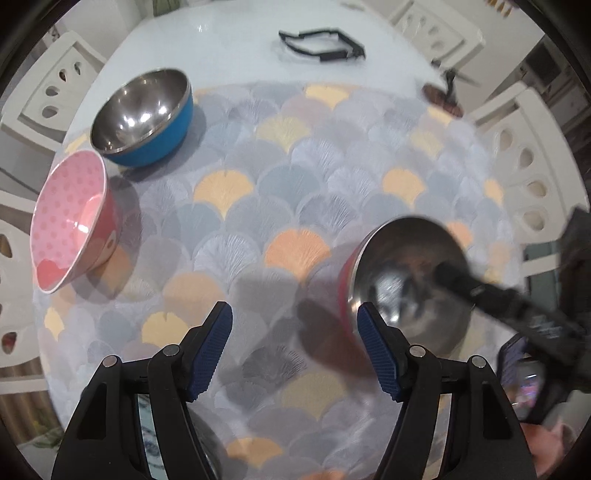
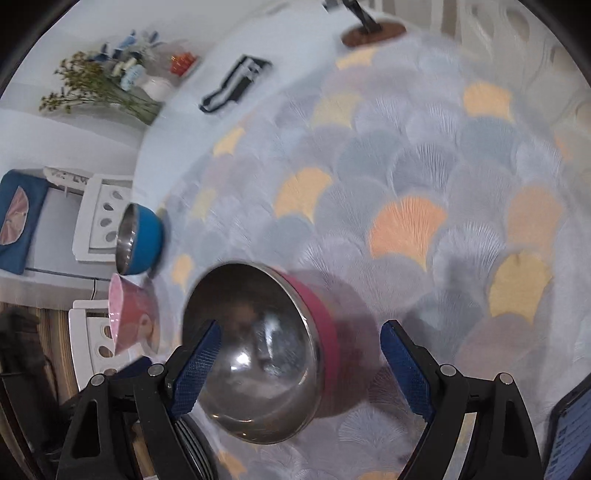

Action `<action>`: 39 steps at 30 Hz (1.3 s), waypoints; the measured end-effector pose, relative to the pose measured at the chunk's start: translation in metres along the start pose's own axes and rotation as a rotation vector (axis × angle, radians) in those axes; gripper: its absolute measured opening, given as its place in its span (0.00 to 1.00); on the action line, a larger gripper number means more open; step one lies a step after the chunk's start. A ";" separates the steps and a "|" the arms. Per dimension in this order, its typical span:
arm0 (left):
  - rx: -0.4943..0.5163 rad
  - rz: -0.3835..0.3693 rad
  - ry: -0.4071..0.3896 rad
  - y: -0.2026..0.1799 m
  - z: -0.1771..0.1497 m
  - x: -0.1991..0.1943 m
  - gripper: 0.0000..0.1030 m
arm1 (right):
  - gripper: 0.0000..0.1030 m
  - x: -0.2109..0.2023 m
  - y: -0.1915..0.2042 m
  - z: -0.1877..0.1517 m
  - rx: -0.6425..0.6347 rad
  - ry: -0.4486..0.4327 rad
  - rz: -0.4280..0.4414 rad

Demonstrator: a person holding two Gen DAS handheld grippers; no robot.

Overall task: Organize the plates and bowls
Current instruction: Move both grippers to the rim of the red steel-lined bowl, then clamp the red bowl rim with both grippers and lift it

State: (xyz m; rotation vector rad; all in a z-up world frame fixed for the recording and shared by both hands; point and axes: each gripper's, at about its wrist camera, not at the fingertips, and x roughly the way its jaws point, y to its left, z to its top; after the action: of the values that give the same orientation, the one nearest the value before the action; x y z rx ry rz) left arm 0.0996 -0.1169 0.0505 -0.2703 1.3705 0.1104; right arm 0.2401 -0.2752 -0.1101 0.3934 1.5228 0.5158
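Note:
A steel bowl with a red outside (image 2: 258, 354) stands on the patterned cloth; it also shows in the left wrist view (image 1: 406, 280). My right gripper (image 2: 301, 363) is open, its jaws wide on either side of this bowl's rim, one finger (image 1: 480, 288) over the bowl's inside. A blue steel bowl (image 1: 144, 118) and a pink dotted bowl (image 1: 72, 218) stand at the far left; both show small in the right wrist view (image 2: 138, 240) (image 2: 131, 314). My left gripper (image 1: 295, 350) is open and empty above the cloth.
White chairs (image 1: 524, 155) ring the round table (image 1: 229, 33). A black strap (image 1: 325, 46) lies on the bare tabletop beyond the cloth. A wooden stand base (image 2: 373, 31), flowers (image 2: 110, 85) and a phone (image 2: 570, 435) are near the edges.

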 end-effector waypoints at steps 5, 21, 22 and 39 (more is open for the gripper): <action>0.045 0.012 0.070 -0.015 0.000 0.019 0.67 | 0.84 0.013 -0.002 0.000 0.002 0.046 0.023; 0.100 -0.031 0.135 -0.039 -0.017 0.053 0.29 | 0.55 0.033 0.015 -0.009 -0.092 0.127 0.016; 0.103 -0.034 0.130 -0.041 -0.017 0.052 0.28 | 0.54 0.035 0.015 -0.010 -0.098 0.134 0.013; 0.077 -0.057 0.127 -0.023 -0.009 0.064 0.18 | 0.27 0.033 0.014 -0.019 -0.045 0.129 -0.002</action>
State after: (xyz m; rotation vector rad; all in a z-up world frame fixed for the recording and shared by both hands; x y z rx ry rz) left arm 0.1092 -0.1464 -0.0102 -0.2552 1.4879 -0.0077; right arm 0.2193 -0.2469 -0.1308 0.3285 1.6326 0.5822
